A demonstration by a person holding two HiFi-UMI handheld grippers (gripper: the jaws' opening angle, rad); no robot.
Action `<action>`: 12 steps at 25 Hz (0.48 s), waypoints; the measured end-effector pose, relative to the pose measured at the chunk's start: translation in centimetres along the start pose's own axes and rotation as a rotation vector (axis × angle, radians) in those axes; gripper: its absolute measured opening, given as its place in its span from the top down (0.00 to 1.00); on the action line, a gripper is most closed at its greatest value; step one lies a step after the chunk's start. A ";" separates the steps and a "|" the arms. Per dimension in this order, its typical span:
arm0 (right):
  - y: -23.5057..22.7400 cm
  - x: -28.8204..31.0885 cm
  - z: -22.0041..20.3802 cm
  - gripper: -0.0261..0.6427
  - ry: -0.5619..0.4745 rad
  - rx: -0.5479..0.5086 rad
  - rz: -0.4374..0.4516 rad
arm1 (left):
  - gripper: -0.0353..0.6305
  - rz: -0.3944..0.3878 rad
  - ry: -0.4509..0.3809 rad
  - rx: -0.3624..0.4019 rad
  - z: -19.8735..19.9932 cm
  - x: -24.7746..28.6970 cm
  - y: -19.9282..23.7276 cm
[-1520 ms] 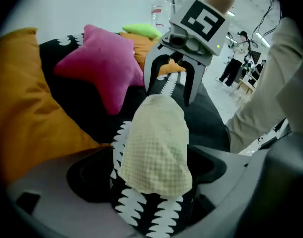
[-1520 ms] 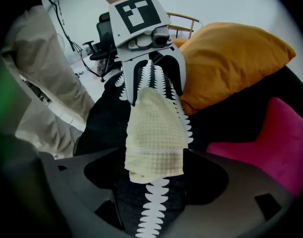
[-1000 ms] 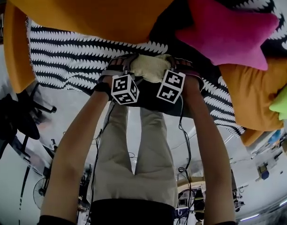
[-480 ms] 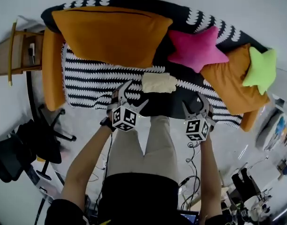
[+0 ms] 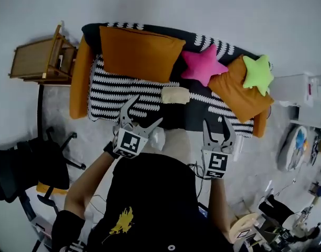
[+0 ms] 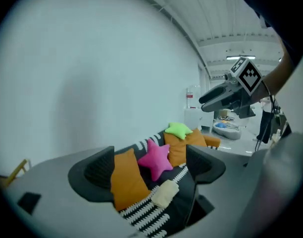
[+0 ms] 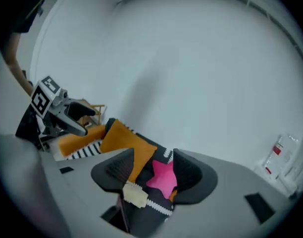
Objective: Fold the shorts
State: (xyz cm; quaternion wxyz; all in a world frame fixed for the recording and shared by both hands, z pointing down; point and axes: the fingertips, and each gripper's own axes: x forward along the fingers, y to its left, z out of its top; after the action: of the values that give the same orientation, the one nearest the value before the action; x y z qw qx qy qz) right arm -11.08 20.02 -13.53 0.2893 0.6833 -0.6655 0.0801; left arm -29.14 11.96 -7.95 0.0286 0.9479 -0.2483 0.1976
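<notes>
The cream shorts (image 5: pixel 175 95) lie folded in a small bundle on the black-and-white striped blanket (image 5: pixel 113 91) that covers the sofa. Both grippers are raised in front of the person, well short of the sofa. My left gripper (image 5: pixel 148 109) is open and holds nothing. My right gripper (image 5: pixel 215 122) is also open with nothing between its fingers, and its jaws have just been closing. In the left gripper view the shorts (image 6: pixel 164 192) show far off between the jaws, and the right gripper (image 6: pixel 226 95) is at the upper right. The right gripper view also shows the shorts (image 7: pixel 135 195).
On the sofa lie a large orange cushion (image 5: pixel 139 51), a pink star pillow (image 5: pixel 202 64), a green star pillow (image 5: pixel 257 72) and another orange cushion (image 5: pixel 239 91). A wooden side table (image 5: pixel 37 59) stands at the left, a black office chair (image 5: pixel 34 161) nearer, white furniture (image 5: pixel 307 98) at the right.
Both grippers have let go of the shorts, risen away from the sofa and spread apart. The person has stood up, so the view now takes in the whole sofa.
</notes>
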 end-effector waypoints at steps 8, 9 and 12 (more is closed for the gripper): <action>1.5 -10.4 2.4 0.59 -0.125 -0.001 -0.043 | 0.26 0.072 -0.293 0.132 9.7 -8.4 -1.5; 0.7 -10.6 2.3 0.59 -0.142 0.013 -0.083 | 0.26 0.057 -0.288 0.153 9.9 -8.3 -1.9; -1.7 -12.0 2.4 0.62 -0.210 0.113 -0.194 | 0.26 0.016 -0.281 0.252 11.3 -8.6 -3.1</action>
State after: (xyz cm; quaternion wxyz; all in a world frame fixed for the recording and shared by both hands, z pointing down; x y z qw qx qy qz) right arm -11.36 29.05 -21.95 0.1855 0.7643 -0.6174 0.0172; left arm -30.46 16.93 -21.55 -0.1268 0.9602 -0.2308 0.0928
